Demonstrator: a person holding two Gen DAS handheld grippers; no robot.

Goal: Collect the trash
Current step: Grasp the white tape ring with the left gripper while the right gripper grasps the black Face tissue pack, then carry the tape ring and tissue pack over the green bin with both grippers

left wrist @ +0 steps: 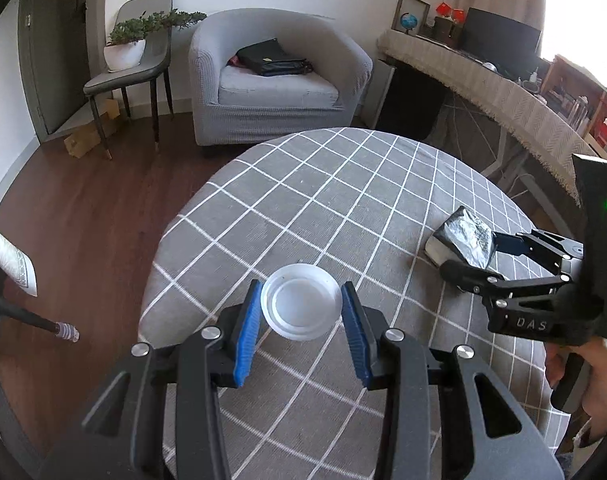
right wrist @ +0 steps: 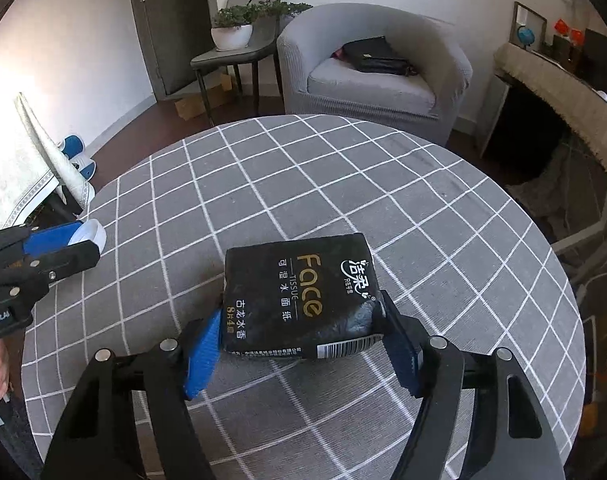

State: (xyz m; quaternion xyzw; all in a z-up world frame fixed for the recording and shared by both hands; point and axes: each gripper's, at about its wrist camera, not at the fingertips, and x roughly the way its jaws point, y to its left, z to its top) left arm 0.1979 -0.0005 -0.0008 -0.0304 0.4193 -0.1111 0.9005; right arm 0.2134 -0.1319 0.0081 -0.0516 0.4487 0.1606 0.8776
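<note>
1. Looking at progress from my end: early days, I'd say. Both pieces of trash are on the round table with the grey checked cloth (left wrist: pixel 311 200), and I can't spot a bin or bag in either view, so nothing looks collected yet.
2. Left gripper (left wrist: pixel 302 307): blue pads sit on either side of the white plastic lid (left wrist: pixel 301 306), about touching its rim. Whether it's actually clamped or just framing it, I can't tell.
3. Right gripper (right wrist: pixel 301 330): closed on the near end of the black Face tissue pack (right wrist: pixel 303 292), wrapper crumpled by one pad. The pack rests on the cloth, right of the lid and well apart from it.
4. What's left, as I judge it: lift both, then find somewhere to dump them.
5. Count: one lid, one tissue pack, two grippers, one table.
</note>
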